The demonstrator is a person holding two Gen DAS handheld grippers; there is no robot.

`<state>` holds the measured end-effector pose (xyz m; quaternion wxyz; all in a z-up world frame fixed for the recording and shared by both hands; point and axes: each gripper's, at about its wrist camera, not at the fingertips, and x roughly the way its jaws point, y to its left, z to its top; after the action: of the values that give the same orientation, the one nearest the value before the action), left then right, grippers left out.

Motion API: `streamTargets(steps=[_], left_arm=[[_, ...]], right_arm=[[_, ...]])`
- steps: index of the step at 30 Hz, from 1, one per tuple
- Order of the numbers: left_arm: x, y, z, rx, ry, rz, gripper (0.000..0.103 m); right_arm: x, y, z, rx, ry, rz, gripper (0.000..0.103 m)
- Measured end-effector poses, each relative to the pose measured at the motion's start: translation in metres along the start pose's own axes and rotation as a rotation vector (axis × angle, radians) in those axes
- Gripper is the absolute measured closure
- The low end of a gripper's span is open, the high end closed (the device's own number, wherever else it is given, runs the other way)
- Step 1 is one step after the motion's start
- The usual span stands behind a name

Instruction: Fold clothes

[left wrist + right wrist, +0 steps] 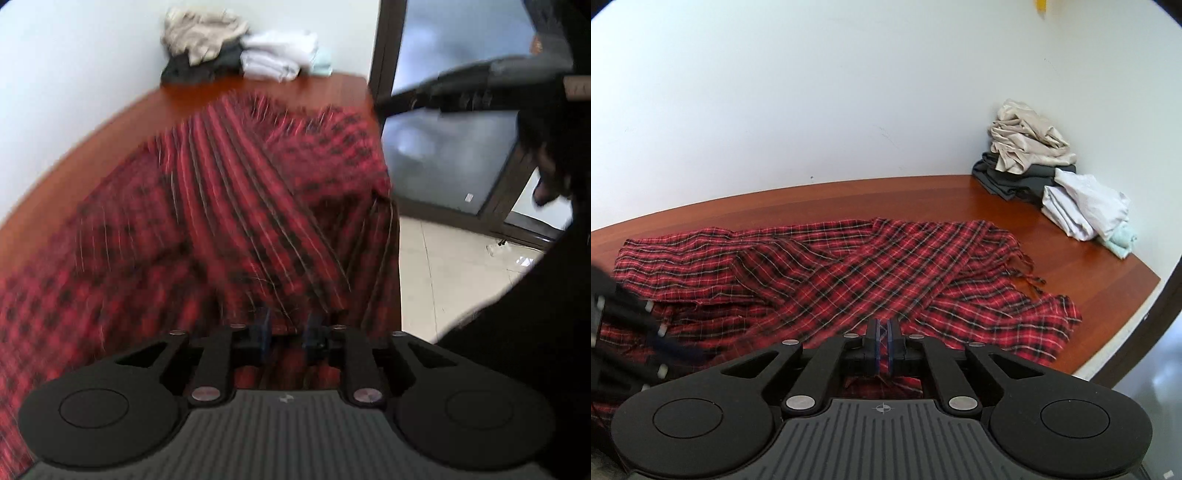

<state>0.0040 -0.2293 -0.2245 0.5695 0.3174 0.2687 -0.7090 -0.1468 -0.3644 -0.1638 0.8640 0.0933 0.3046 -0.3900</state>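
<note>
Plaid red cloth [849, 266] sprawls rumpled across the desk [997, 199] | right gripper [882, 345] pinched on its near edge | left gripper [288, 332] parted, fabric loose between | advice: lift the pinched edge evenly, smooth before creasing

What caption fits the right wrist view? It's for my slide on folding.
Right gripper pinches red plaid cloth on a wooden table, clothes pile behind.

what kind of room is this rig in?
Likely an indoor room at home or in an office: a wooden table against a plain white wall, piled clothes in its corner, tiled floor beside a dark-framed glass door.
</note>
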Motion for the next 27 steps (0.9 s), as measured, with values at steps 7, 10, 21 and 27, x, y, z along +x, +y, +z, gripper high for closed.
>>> streamTargets(steps=[7,10,21,27], left_arm=[[-0.004,0.010,0.003,-0.141,-0.087,0.014,0.066],[0.006,0.011,0.018,-0.166,-0.121,0.017,0.061],[0.077,-0.009,0.044,-0.161,-0.071,0.007,0.052],[0.094,-0.021,0.024,-0.080,-0.034,0.021,0.047]], right_arm=[[-0.018,-0.008,-0.013,0.022,0.018,-0.030,0.093],[-0.024,-0.012,-0.018,0.046,0.029,-0.043,0.091],[-0.052,-0.034,-0.038,0.130,0.059,-0.122,0.074],[-0.058,-0.053,-0.051,0.212,0.082,-0.146,0.070]])
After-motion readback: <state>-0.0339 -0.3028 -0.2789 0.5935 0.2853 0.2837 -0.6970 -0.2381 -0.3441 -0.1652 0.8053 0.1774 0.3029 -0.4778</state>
